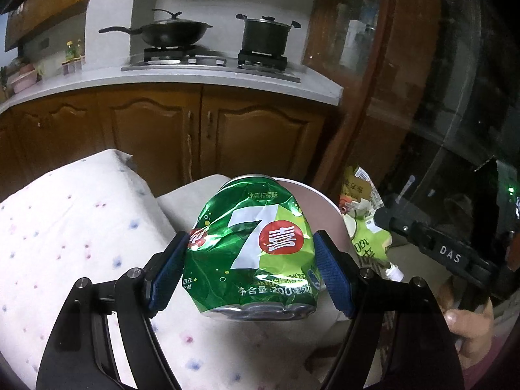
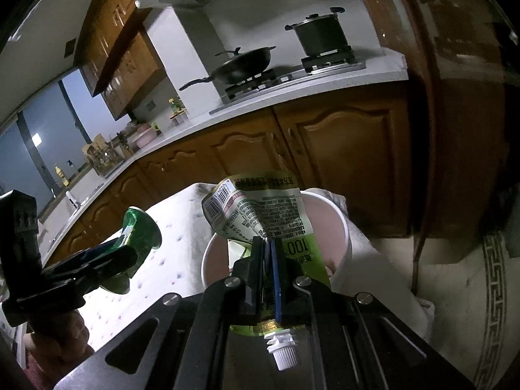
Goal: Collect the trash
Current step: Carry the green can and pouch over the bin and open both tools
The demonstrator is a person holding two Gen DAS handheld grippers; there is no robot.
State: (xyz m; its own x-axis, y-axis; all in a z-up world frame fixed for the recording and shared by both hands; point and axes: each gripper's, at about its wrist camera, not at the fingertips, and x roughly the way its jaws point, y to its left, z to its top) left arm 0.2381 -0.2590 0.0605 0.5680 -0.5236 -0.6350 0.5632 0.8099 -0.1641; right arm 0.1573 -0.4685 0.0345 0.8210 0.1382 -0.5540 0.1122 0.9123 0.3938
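My left gripper (image 1: 250, 260) is shut on a crushed green 7-Up can (image 1: 253, 253) and holds it in the air in front of a white bin (image 1: 328, 204) with a pink inside. The can also shows in the right wrist view (image 2: 139, 230), left of the bin (image 2: 344, 227). My right gripper (image 2: 268, 243) is shut on a green spouted drink pouch (image 2: 260, 211), held over the bin's opening with its white cap (image 2: 282, 351) toward the camera. The pouch also shows in the left wrist view (image 1: 364, 221), right of the can.
The bin stands on a table under a white dotted cloth (image 1: 74, 227). Behind it run brown kitchen cabinets (image 1: 195, 133) and a counter with a wok (image 1: 169, 32) and a pot (image 1: 266, 35) on a stove. A dark wooden door frame (image 2: 422, 130) stands to the right.
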